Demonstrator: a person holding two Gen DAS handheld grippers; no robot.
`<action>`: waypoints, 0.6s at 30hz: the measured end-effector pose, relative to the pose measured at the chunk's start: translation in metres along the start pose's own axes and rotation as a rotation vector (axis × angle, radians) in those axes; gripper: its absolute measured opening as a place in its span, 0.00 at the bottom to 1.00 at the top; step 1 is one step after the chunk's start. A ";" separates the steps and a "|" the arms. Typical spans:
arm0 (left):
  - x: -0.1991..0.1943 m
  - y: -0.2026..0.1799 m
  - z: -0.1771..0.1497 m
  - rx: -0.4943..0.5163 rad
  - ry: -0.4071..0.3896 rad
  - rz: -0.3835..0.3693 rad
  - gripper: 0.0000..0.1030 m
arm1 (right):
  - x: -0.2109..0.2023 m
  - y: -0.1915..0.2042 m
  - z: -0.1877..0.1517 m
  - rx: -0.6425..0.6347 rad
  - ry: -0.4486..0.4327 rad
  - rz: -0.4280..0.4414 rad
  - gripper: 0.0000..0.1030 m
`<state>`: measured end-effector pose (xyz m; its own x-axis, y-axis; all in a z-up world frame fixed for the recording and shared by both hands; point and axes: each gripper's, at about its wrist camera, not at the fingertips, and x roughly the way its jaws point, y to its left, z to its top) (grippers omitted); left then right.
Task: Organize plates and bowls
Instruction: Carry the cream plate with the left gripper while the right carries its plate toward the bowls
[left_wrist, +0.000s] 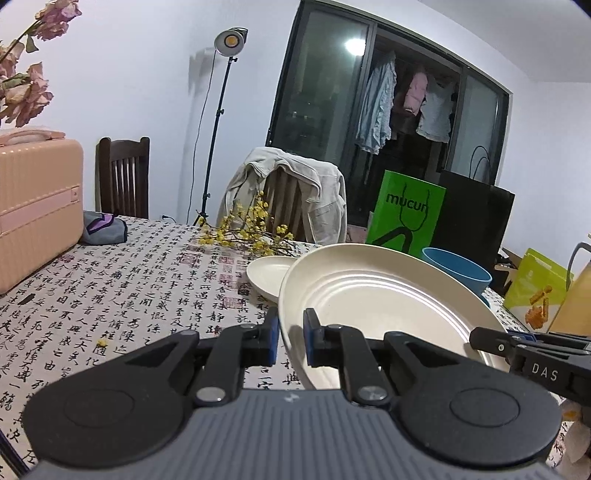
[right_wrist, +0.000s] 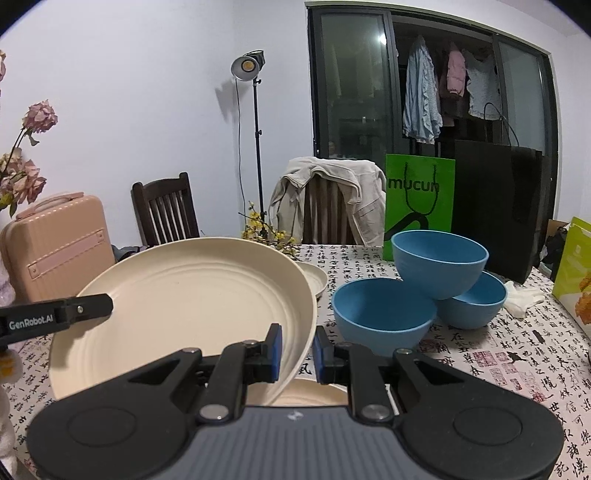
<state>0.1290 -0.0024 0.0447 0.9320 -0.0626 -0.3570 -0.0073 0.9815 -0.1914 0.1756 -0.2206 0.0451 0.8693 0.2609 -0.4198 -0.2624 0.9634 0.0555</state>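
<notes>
A large cream plate (left_wrist: 376, 295) (right_wrist: 192, 295) hangs tilted above the table, held from both sides. My left gripper (left_wrist: 290, 339) is shut on its left rim, and my right gripper (right_wrist: 297, 349) is shut on its right rim. Each gripper shows in the other's view, the right gripper (left_wrist: 517, 347) and the left gripper (right_wrist: 74, 310). A second cream plate (right_wrist: 314, 391) lies on the table just under the held one. A smaller cream plate (left_wrist: 266, 277) (right_wrist: 319, 277) sits behind. Two blue bowls (right_wrist: 380, 314) (right_wrist: 476, 302) stand on the cloth, and a third blue bowl (right_wrist: 439, 258) (left_wrist: 454, 266) rests on top of them.
The table (left_wrist: 129, 295) wears a calligraphy-print cloth. A pink suitcase (left_wrist: 37, 206) stands at the left, with yellow flower sprigs (left_wrist: 247, 229) behind the plates. A green bag (right_wrist: 419, 203), a black bag (right_wrist: 498, 206) and a yellow-green bag (right_wrist: 576, 273) line the far and right sides. A white glove (right_wrist: 521, 295) lies near the bowls.
</notes>
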 end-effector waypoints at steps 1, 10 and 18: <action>0.000 -0.001 -0.001 0.000 0.001 -0.005 0.13 | -0.001 -0.001 -0.002 0.000 -0.001 -0.004 0.17; 0.004 -0.008 -0.010 0.013 0.011 -0.042 0.13 | -0.007 -0.012 -0.013 0.016 -0.003 -0.030 0.17; 0.010 -0.015 -0.018 0.030 0.027 -0.066 0.13 | -0.009 -0.025 -0.025 0.040 0.011 -0.042 0.17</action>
<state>0.1317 -0.0208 0.0280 0.9199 -0.1316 -0.3695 0.0647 0.9800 -0.1880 0.1634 -0.2486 0.0248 0.8746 0.2201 -0.4320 -0.2088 0.9751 0.0741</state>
